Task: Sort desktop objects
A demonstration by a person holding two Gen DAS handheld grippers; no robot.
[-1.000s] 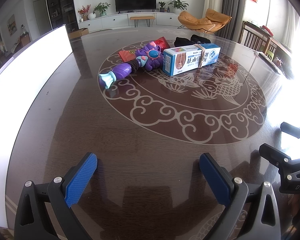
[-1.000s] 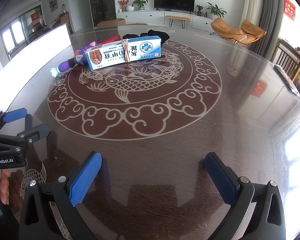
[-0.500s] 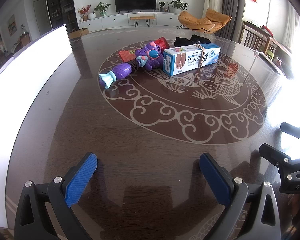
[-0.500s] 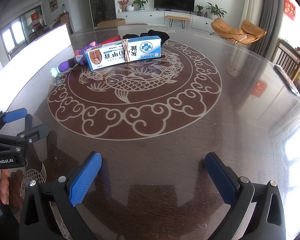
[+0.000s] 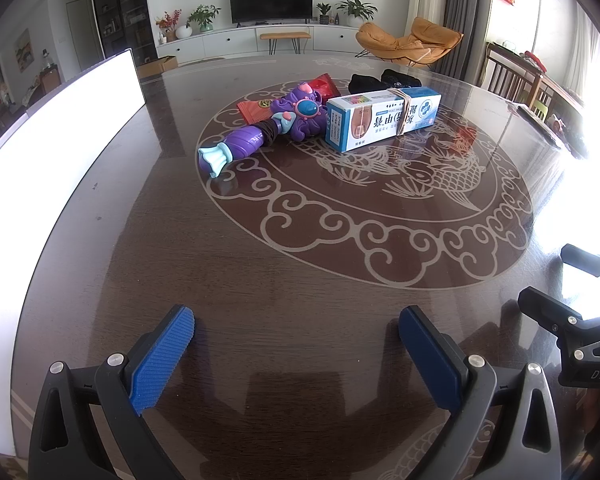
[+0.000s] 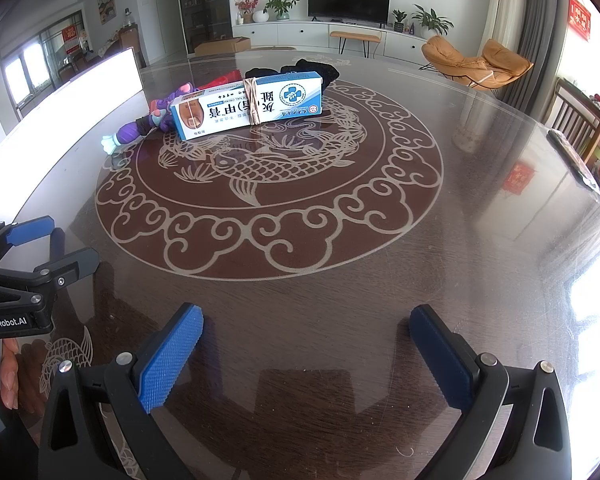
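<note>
A blue and white box (image 5: 382,119) bound with a rubber band lies far across the dark round table (image 5: 260,280), also in the right wrist view (image 6: 246,106). A purple toy wand (image 5: 260,136) lies left of it, seen too in the right wrist view (image 6: 140,126). A red packet (image 5: 260,106) and black cloth (image 5: 384,80) lie behind them. My left gripper (image 5: 296,340) is open and empty near the table's front edge. My right gripper (image 6: 306,340) is open and empty, beside the left one.
A bright white panel (image 5: 60,120) stands along the table's left edge. Chairs (image 5: 516,76) stand at the far right. The other gripper shows at the frame edges, in the left wrist view (image 5: 580,320) and in the right wrist view (image 6: 20,272).
</note>
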